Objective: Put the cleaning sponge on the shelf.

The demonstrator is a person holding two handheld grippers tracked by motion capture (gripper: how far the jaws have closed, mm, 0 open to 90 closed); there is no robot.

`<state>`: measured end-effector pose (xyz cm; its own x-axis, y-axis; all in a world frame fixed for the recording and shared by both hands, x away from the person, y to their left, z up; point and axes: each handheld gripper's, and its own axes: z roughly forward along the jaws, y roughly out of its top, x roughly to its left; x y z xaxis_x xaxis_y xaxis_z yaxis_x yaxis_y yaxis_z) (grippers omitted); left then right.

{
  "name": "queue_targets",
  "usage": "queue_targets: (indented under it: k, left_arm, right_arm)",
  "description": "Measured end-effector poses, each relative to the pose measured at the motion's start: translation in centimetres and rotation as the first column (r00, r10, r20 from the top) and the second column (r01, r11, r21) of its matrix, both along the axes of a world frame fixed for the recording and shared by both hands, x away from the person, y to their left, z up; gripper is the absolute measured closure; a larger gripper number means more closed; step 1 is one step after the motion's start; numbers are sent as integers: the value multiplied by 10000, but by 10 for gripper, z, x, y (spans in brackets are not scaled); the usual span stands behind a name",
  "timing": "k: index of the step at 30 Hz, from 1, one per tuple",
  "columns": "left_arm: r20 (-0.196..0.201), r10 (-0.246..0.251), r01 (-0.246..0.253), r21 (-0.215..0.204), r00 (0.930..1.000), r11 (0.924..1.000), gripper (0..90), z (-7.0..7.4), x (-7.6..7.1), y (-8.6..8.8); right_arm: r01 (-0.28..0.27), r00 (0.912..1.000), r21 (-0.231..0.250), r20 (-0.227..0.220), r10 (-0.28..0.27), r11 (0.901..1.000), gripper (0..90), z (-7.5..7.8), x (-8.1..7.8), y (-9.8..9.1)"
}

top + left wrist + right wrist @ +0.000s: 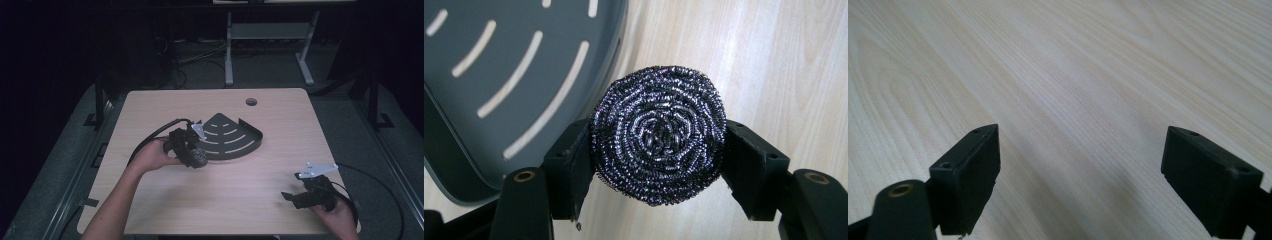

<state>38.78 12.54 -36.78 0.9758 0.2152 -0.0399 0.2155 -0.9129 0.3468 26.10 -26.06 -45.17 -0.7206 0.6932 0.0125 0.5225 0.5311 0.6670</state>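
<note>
Both fingers [569, 170] of the left gripper [658, 145] are pressed on the two sides of a round steel wool scourer [659, 140], so the scourer is clamped between them. In the left gripper view the scourer shows its flat spiral face to the camera, dark and shiny, and it sits in the middle between the two black pads. Behind it, at the upper left of that view, lies a dark grey corner shelf tray [484, 120] with long curved slots in its floor, and the light wooden table [764, 65] is on the right.

From the high view, the left gripper [196, 156] is held by the person's left hand [152, 156] just beside the near left edge of the fan-shaped tray [227, 140]. The scourer [198, 157] is at the tip of this gripper, close to the tray's rim; whether it touches the table I cannot tell.

On the other side, the right gripper [289, 197] is near the front right corner of the table [250, 200], well apart from the tray. Its fingers [968, 175] stand wide apart with nothing between them, only the bare wood under them in the right gripper view.
</note>
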Motion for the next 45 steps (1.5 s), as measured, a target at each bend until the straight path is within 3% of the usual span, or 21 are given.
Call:
queue_targets:
  k: [10,12,14,30,45]
  left_arm:
    - [36,-106,106,-65,9999,9999,335,11,16,-11]
    - [37,-86,86,-149,10000,9999,335,13,19,-12]
    - [-75,-56,52,-499,10000,9987,335,14,24,-12]
    - [-60,190,-193,-652,9998,9977,336,12,49,-21]
    - [-67,650,-653,-878,9979,9940,337,-1,67,-21]
  right_arm:
    - [76,10000,-54,-26,-76,10000,156,-1,-1,-2]
    - [87,10000,-11,-34,-87,10000,156,-1,-1,-3]
    - [91,10000,-4,22,-91,10000,156,0,-1,-2]
    - [95,9999,-10,59,-95,10000,154,2,-1,0]
    - [60,9999,74,85,-60,10000,152,2,0,0]
